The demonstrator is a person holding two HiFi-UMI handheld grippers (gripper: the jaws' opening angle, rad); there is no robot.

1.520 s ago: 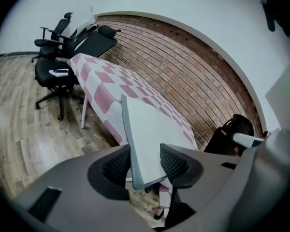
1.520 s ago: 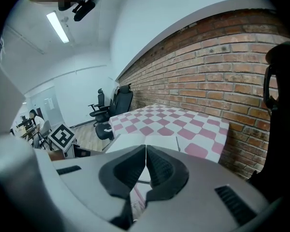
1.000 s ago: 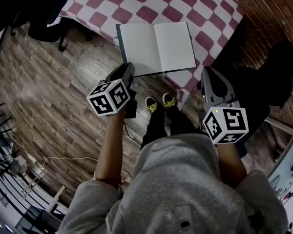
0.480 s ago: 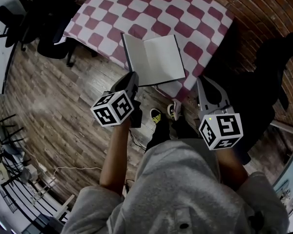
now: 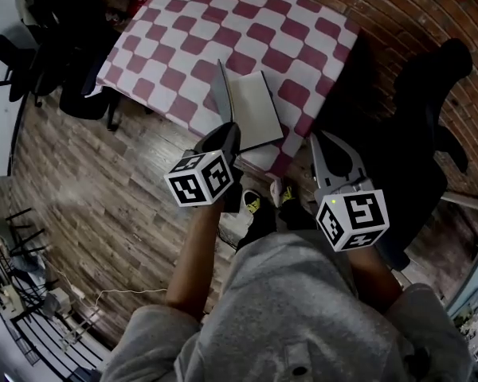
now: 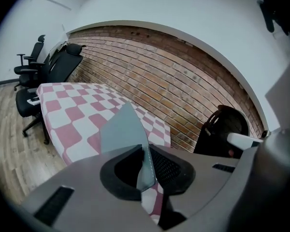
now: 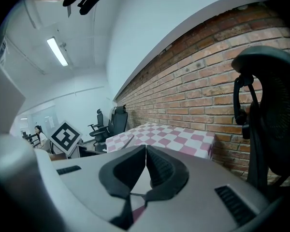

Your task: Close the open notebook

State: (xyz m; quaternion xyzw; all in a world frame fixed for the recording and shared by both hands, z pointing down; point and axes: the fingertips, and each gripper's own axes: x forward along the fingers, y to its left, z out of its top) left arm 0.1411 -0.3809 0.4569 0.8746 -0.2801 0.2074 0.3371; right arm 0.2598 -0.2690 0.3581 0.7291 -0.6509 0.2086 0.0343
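A grey-green hardcover notebook [image 5: 256,110] with blank white pages lies near the front edge of the counter [image 5: 223,22], which is draped in a red-and-white checked cloth. Its right half lies flat on the cloth, while the left cover [image 5: 225,94] stands lifted, close to upright and leaning over the pages. The left tool [image 5: 228,136] is clamped on the lower edge of that cover. In the left gripper view the thin grey board [image 6: 123,129] runs straight between the dark ribbed pads, pinched there by the tool [image 6: 145,166]. The right tool [image 5: 323,146] hangs just off the counter's front corner, right of the notebook and clear of it — its jaws are pressed together with nothing between them, as the right gripper view [image 7: 146,163] shows. A red brick wall [image 7: 193,76] runs behind the counter, and a black mesh office chair [image 5: 430,94] stands to the right.
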